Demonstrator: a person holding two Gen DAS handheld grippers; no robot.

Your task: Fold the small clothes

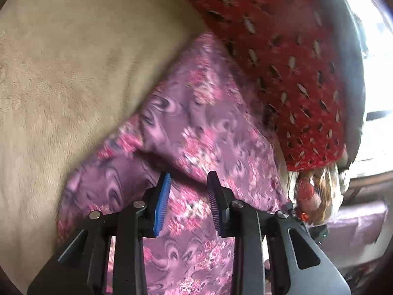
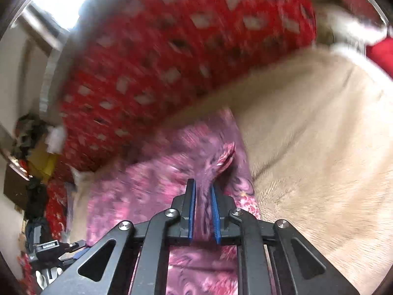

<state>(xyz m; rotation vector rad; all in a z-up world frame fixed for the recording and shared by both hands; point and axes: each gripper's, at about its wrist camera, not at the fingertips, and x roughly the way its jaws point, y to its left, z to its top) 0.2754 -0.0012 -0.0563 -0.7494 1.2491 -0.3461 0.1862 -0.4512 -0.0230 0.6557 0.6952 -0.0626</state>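
Note:
A purple garment (image 1: 203,123) with a pink floral print lies on a beige fleece blanket (image 1: 61,73). My left gripper (image 1: 189,175) is open, its blue pads (image 1: 162,204) apart just above the cloth, near a fold edge. In the right wrist view the same garment (image 2: 152,184) shows blurred. My right gripper (image 2: 203,184) is shut on a bunched ridge of the purple garment, which runs between its blue pads (image 2: 192,209) and sticks out ahead of the tips.
A red crocheted cover (image 1: 282,49) with holes lies past the garment; it also shows in the right wrist view (image 2: 172,49). The beige blanket (image 2: 319,147) spreads to the right. A doll-like toy (image 1: 312,196) hangs at its edge. Clutter (image 2: 36,159) stands at the left.

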